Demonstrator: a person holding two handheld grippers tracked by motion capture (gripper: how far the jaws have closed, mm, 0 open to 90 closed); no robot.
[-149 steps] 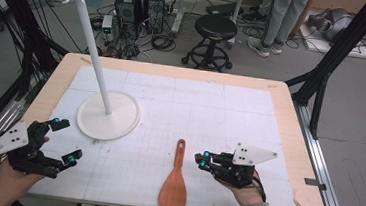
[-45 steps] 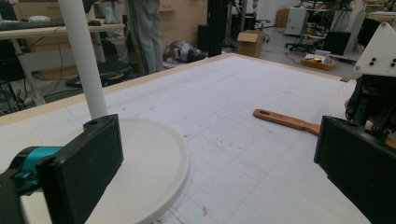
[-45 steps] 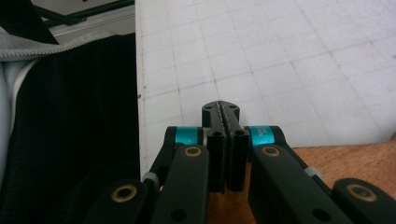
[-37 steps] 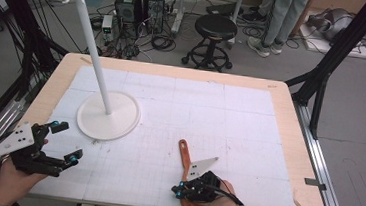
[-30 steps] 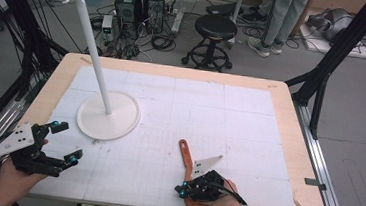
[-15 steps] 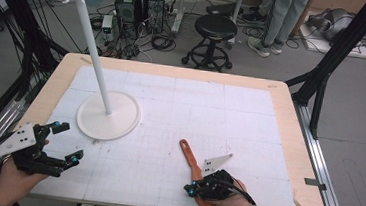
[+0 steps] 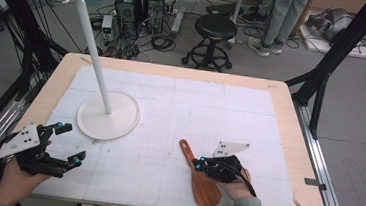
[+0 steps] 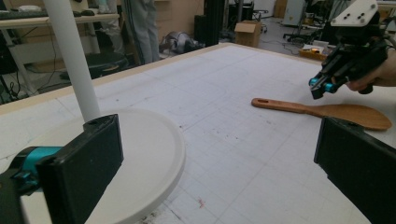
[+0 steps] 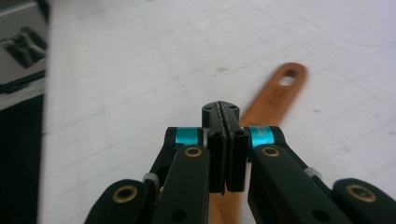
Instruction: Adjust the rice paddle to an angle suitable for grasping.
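Observation:
A wooden spatula (image 7: 203, 187) lies flat on the white mat near the front edge, handle pointing away and to the left. My right gripper (image 7: 200, 161) is shut with nothing between its jaws, its tips just over the spatula's neck. In the right gripper view the closed jaws (image 9: 223, 109) cover the spatula (image 9: 275, 95), whose handle hole shows beyond. My left gripper (image 7: 69, 143) is open and empty at the front left. The left gripper view looks between its wide jaws (image 8: 219, 158) at the spatula (image 8: 350, 114) and the right gripper (image 8: 317, 86).
A white stand with a round base (image 7: 119, 117) and a tall pole (image 7: 95, 50) topped by hooks rises at the left of the table; the base (image 8: 149, 154) lies close before the left gripper. A stool (image 7: 216, 28) and a person's legs are beyond the table.
The right gripper came in over the spatula, which turned so its handle points up-left. It then slid right, uncovering the blade. The left gripper has stayed put.

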